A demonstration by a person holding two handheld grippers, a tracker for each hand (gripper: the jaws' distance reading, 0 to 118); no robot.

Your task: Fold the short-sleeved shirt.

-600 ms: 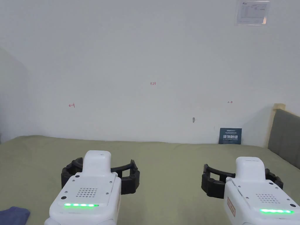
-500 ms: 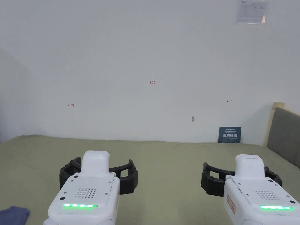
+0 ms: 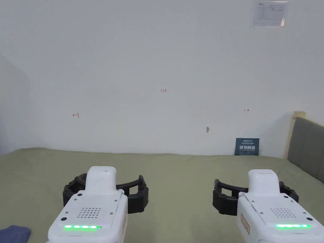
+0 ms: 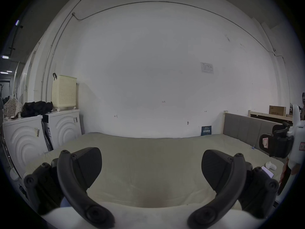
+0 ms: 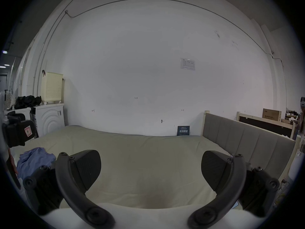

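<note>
A crumpled blue shirt (image 5: 36, 158) lies on the left part of the olive-green bed (image 3: 177, 177); its edge peeks in at the bottom left corner of the head view (image 3: 12, 232). My left gripper (image 3: 107, 188) hovers over the near left of the bed, open and holding nothing (image 4: 151, 166). My right gripper (image 3: 255, 191) floats level with it on the right, also open and holding nothing (image 5: 151, 166). The shirt lies to the left of and below the left gripper, apart from both. Each gripper view catches the other gripper at its edge: the right gripper (image 4: 277, 143) and the left gripper (image 5: 18, 133).
A grey padded headboard (image 3: 305, 145) bounds the bed on the right, a white wall at the back with a small blue sign (image 3: 247, 146). White washing machines (image 4: 62, 126) and a cream laundry basket (image 4: 64, 90) stand left. A phone (image 4: 267, 172) and a white object (image 4: 270, 165) lie at the bed's right.
Both grippers sit slightly lower in the picture than before, the right one a touch further left. Their jaws stay open and the shirt has not moved.
</note>
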